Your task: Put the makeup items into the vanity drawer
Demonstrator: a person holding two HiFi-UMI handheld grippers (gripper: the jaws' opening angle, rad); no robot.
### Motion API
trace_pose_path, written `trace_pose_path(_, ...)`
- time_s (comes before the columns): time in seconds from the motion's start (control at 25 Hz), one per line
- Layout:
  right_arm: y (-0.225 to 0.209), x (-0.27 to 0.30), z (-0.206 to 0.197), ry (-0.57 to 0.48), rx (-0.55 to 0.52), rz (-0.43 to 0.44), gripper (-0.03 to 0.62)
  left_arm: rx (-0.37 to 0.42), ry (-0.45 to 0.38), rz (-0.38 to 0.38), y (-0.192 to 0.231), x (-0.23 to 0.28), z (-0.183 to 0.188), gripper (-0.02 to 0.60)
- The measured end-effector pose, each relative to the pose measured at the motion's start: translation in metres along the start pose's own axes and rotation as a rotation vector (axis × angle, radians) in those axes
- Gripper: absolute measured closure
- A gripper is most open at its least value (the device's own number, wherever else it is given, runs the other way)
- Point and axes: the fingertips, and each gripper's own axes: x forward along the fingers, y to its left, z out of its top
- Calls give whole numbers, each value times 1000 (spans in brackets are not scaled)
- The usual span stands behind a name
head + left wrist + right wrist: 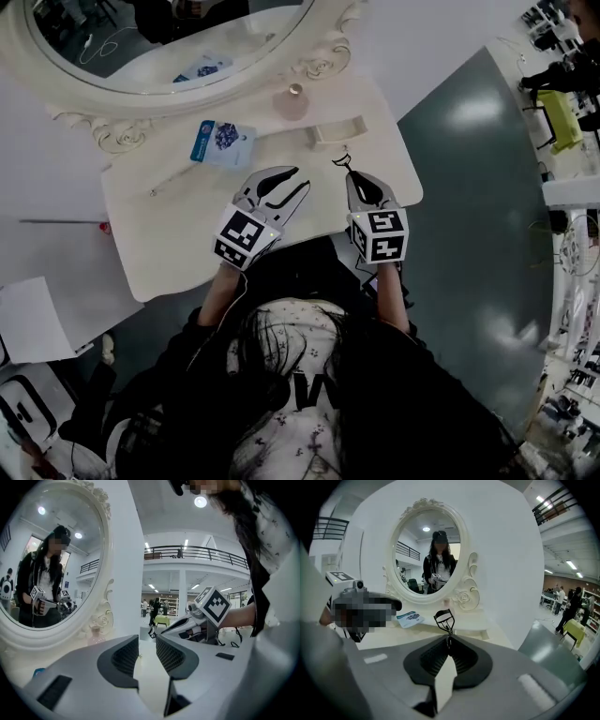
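**Eyelash curler clamped in right tool**

The eyelash curler [444,619] is gripped by the right tool [449,641] over the table [187,234]; its handles are hidden between the pads. The left tool [147,644] is held apart, with nothing between. The small open drawer [339,131] is seen at 12 o'clock from the curler, its inside hard to make out. A blue packet [222,142] lies at 10 o'clock from the left tool.

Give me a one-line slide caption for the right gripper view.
Right gripper shut on black eyelash curler, facing the oval vanity mirror.
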Motion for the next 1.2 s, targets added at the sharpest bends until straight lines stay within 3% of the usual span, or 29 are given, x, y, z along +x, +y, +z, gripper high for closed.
trace_pose_path(0.76, -52, 80, 0, 119, -281, 231, 571, -91, 25, 290, 31, 49, 4, 466)
trace_pose_path(1.2, -68, 121, -15, 187, -540, 337, 571, -115, 68, 372, 29, 57, -2, 466)
